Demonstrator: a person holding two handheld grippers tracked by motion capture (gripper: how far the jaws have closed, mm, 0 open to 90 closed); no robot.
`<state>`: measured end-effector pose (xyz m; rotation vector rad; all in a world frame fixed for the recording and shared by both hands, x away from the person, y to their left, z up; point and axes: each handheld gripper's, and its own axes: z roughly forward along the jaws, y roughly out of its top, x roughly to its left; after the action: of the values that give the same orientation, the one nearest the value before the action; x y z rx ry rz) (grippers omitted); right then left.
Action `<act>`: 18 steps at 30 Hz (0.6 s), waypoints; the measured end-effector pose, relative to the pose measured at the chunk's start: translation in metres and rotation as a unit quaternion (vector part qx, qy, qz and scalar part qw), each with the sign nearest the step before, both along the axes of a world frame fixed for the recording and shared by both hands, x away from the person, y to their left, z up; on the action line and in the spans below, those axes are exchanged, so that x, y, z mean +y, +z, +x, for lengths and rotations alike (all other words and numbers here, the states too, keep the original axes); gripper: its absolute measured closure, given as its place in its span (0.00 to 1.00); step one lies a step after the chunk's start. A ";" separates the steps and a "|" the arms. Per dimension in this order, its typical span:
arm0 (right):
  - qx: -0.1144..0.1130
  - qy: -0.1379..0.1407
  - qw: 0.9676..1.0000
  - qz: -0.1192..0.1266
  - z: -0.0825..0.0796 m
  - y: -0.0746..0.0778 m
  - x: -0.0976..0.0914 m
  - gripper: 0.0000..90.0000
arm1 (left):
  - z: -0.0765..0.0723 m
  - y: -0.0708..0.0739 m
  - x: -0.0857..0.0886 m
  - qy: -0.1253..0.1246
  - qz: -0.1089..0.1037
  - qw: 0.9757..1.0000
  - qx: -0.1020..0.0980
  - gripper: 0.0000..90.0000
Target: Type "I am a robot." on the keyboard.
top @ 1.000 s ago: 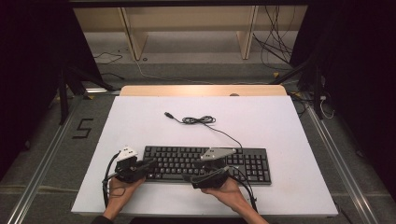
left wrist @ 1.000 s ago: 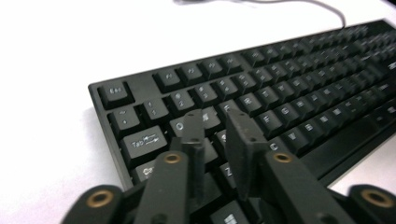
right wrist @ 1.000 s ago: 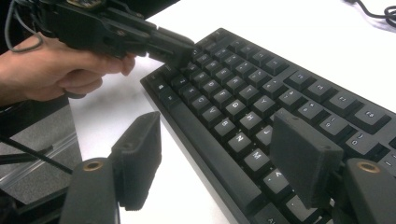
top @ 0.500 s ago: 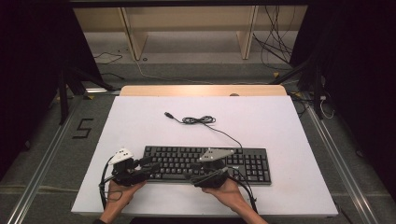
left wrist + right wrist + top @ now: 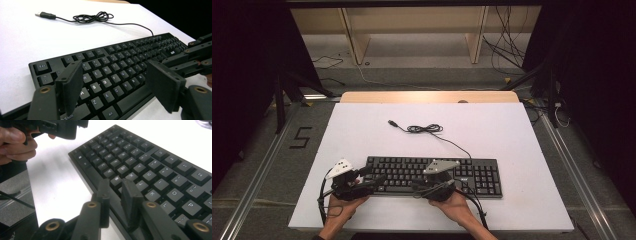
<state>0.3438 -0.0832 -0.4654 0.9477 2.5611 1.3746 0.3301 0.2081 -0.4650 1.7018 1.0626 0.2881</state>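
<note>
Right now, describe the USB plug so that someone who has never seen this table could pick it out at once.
Start at the white table and find the black keyboard near its front edge. From the keyboard's back edge a thin black cable runs away to a small tangled coil at mid-table. Just past the coil, the USB plug is the short black stub with a metal tip, lying alone on bare white surface.

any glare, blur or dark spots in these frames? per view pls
High view: white table evenly lit, surroundings nearly black, image soft. Left gripper view: keyboard sharp, near jaws softer, USB cable crisp. Right gripper view: far keys and the hand blurred, table top blown out white.
</note>
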 end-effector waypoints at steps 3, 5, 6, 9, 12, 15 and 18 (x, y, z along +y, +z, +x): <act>0.002 0.001 1.000 -0.002 0.000 -0.001 0.001 0.91 | 0.000 0.000 0.000 0.000 -0.001 1.000 -0.002 0.31; 0.005 0.001 1.000 -0.002 0.001 -0.002 0.002 0.94 | -0.001 0.001 0.000 0.000 -0.001 1.000 -0.004 0.31; 0.005 0.001 1.000 -0.003 0.002 -0.003 0.002 0.96 | -0.001 0.001 0.000 0.000 -0.001 1.000 -0.005 0.31; 0.006 0.002 1.000 -0.005 0.002 -0.004 0.003 0.97 | -0.001 0.001 0.000 -0.001 -0.002 1.000 -0.007 0.30; 0.009 0.002 1.000 -0.009 0.002 -0.005 0.005 0.99 | -0.002 0.001 0.000 -0.001 -0.003 1.000 -0.010 0.29; 0.011 0.001 1.000 -0.011 0.002 -0.007 0.006 1.00 | -0.002 0.002 0.000 -0.003 -0.003 1.000 -0.014 0.29; 0.011 0.002 1.000 -0.014 0.003 -0.008 0.007 1.00 | -0.003 0.002 0.000 -0.003 -0.004 1.000 -0.015 0.29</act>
<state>0.3465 -0.0766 -0.4732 0.9581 2.5927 1.3326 0.3275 0.2077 -0.4629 1.6883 1.0347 0.3034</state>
